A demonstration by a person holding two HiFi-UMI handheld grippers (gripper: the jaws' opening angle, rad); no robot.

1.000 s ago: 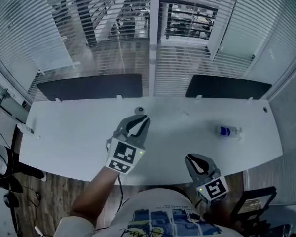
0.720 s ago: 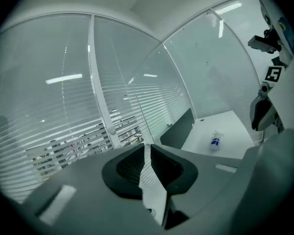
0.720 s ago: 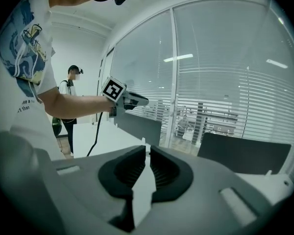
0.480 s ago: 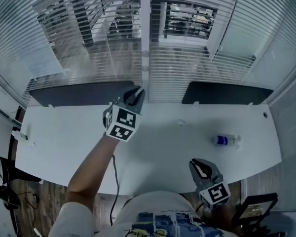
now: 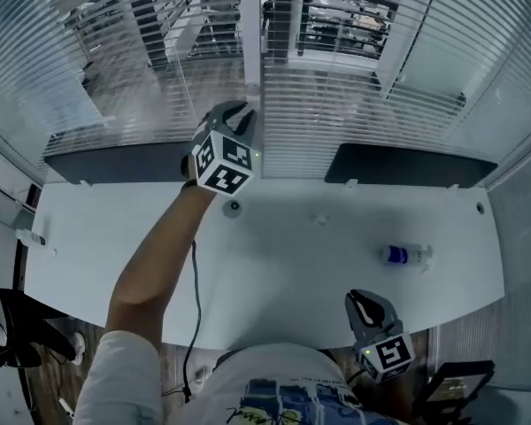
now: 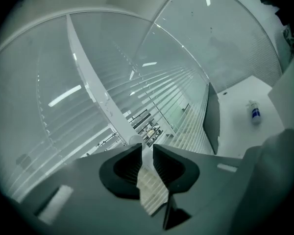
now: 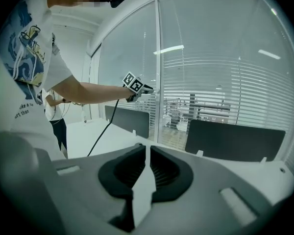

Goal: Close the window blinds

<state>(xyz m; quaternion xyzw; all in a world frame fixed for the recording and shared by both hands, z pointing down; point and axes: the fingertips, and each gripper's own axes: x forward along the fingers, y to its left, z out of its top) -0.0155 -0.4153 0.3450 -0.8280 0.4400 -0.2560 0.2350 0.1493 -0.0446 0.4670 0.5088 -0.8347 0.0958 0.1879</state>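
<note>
Beyond the white surface [image 5: 292, 264], white slatted window blinds [image 5: 336, 122] lie straight ahead of the left hand-held gripper [image 5: 235, 113], its empty jaws just opening.

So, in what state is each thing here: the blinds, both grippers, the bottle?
Window blinds: lowered, slats open, outside visible.
Left gripper: held up at the blinds, jaws just opening, nothing between them.
Right gripper: low near the desk edge, jaws together, empty.
Bottle: lying on its side on the desk.
</note>
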